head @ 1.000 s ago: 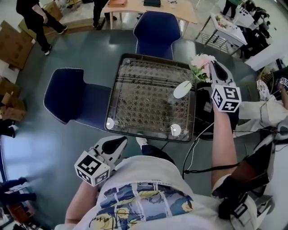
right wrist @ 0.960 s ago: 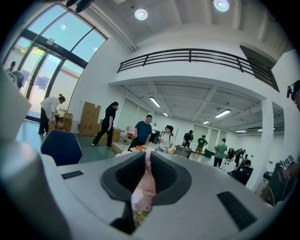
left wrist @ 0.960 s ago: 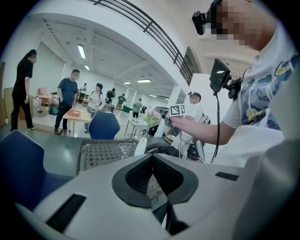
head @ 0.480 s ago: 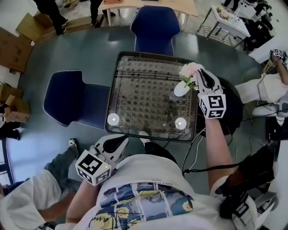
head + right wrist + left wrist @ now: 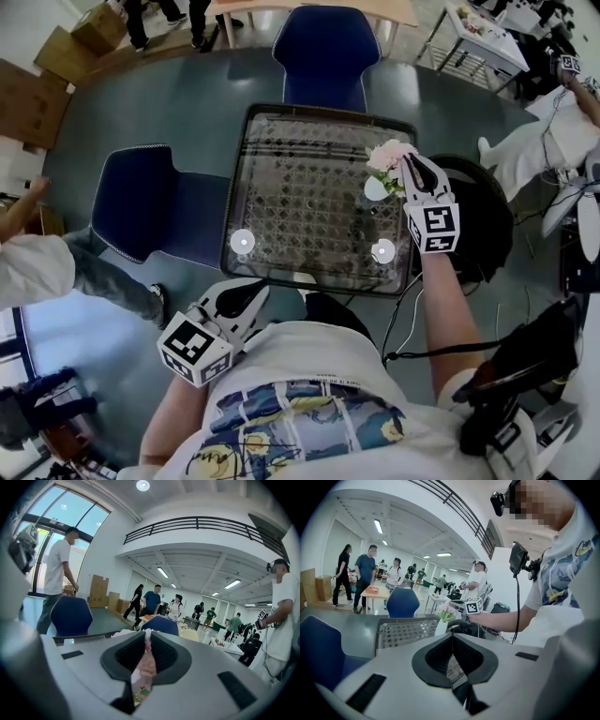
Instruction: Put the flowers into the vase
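Your right tongs [image 5: 410, 167] pinch the flowers [image 5: 387, 154] by the stem. The white vase [image 5: 372, 189] stands just left of their tips, near the table's [image 5: 300, 202] right edge. Your left tongs [image 5: 251, 294], pressed together and empty, are well apart.

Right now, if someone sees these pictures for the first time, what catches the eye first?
The pink flowers, clamped in the right gripper, hang over the white vase at the right side of the glass-topped table. Two blue chairs stand at its far and left sides, and the left gripper is shut near the person's body.
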Action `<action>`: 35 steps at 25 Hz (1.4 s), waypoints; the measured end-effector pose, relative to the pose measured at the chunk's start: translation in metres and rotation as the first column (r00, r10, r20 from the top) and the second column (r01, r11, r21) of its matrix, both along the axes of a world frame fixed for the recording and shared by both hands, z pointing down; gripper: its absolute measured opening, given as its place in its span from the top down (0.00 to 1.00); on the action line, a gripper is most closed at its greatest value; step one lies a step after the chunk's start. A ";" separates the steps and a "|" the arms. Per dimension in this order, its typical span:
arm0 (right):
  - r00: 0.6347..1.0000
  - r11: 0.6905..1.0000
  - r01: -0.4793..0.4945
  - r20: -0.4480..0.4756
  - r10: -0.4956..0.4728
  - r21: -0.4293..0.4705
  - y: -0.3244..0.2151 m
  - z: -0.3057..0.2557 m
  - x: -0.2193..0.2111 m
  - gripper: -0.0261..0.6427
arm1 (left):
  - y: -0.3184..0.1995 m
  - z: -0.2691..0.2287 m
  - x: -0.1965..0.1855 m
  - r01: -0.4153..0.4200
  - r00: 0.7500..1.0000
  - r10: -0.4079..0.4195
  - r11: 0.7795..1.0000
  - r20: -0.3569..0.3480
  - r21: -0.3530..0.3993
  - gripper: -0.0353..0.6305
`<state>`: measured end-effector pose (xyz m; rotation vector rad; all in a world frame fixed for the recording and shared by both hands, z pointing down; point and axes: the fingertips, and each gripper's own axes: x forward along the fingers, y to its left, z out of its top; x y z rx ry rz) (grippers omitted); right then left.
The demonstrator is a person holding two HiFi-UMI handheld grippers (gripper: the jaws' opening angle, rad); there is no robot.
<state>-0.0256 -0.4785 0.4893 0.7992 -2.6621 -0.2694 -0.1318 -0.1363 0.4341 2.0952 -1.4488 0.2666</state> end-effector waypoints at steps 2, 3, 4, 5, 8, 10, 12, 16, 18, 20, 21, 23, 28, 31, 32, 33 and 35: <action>1.000 1.000 0.006 -0.005 -0.006 0.005 -0.001 0.001 -0.001 0.90 | -0.003 0.001 0.000 0.003 1.000 -0.003 1.000 0.001 0.000 0.93; 1.000 1.000 0.010 -0.006 -0.010 0.007 -0.001 0.002 -0.002 0.90 | -0.005 0.002 -0.001 0.005 1.000 -0.005 1.000 0.002 0.001 0.93; 1.000 1.000 0.014 -0.006 -0.014 0.005 0.000 0.003 -0.002 0.90 | -0.005 0.002 -0.001 0.008 1.000 -0.008 1.000 0.002 0.001 0.93; 1.000 1.000 0.015 -0.004 -0.015 0.002 -0.001 0.004 -0.002 0.90 | -0.006 0.003 -0.001 0.010 1.000 -0.010 1.000 0.002 0.001 0.93; 1.000 1.000 0.017 0.016 -0.017 -0.014 -0.001 0.005 -0.003 0.90 | -0.007 0.003 -0.001 0.013 1.000 -0.013 1.000 0.000 0.000 0.93; 0.999 0.999 0.032 0.024 -0.031 -0.023 0.004 0.005 -0.005 0.89 | -0.006 0.004 -0.001 0.013 1.000 -0.013 1.000 0.000 0.003 0.93; 0.999 0.999 0.045 0.020 -0.045 -0.027 0.007 0.004 -0.008 0.88 | -0.006 0.003 -0.002 0.013 1.000 -0.013 1.000 -0.001 0.007 0.93; 0.999 0.998 0.044 0.014 -0.043 -0.044 0.007 0.001 -0.007 0.85 | -0.009 -0.001 -0.001 0.011 1.000 -0.011 1.000 0.000 0.022 0.93; 0.999 0.998 0.036 0.006 -0.036 -0.045 0.008 0.000 -0.004 0.80 | -0.008 -0.002 0.000 0.013 1.000 -0.013 0.999 0.001 0.033 0.93; 0.999 0.999 0.034 0.002 -0.034 -0.041 0.012 -0.004 0.000 0.77 | -0.002 -0.003 0.002 0.013 1.000 -0.013 0.999 0.000 0.046 0.93; 0.999 0.999 0.033 0.003 -0.033 -0.037 0.015 -0.007 0.002 0.76 | 0.002 -0.004 0.004 0.012 1.000 -0.012 0.999 -0.001 0.050 0.93; 0.999 0.999 0.033 0.006 -0.032 -0.027 0.018 -0.016 0.005 0.75 | 0.009 -0.004 0.006 0.007 1.000 -0.007 0.998 0.000 0.060 0.93; 1.000 1.000 0.018 0.023 -0.018 0.003 0.031 -0.037 0.015 0.73 | 0.026 -0.008 0.008 -0.010 1.000 0.009 0.996 0.009 0.086 0.93; 0.999 1.000 0.010 0.033 -0.011 0.008 0.053 -0.049 0.021 0.73 | 0.044 -0.013 0.009 -0.014 1.000 0.013 0.995 0.012 0.100 0.93; 0.999 1.000 0.008 0.037 -0.008 0.006 0.063 -0.053 0.022 0.73 | 0.051 -0.014 0.009 -0.017 1.000 0.015 0.994 0.012 0.106 0.93; 0.999 1.000 0.005 0.039 -0.006 0.004 0.074 -0.056 0.024 0.74 | 0.058 -0.015 0.010 -0.020 1.000 0.019 0.994 0.013 0.111 0.93; 0.999 1.000 0.005 0.034 -0.005 0.000 0.098 -0.061 0.026 0.74 | 0.072 -0.016 0.012 -0.029 0.999 0.027 0.992 0.017 0.120 0.93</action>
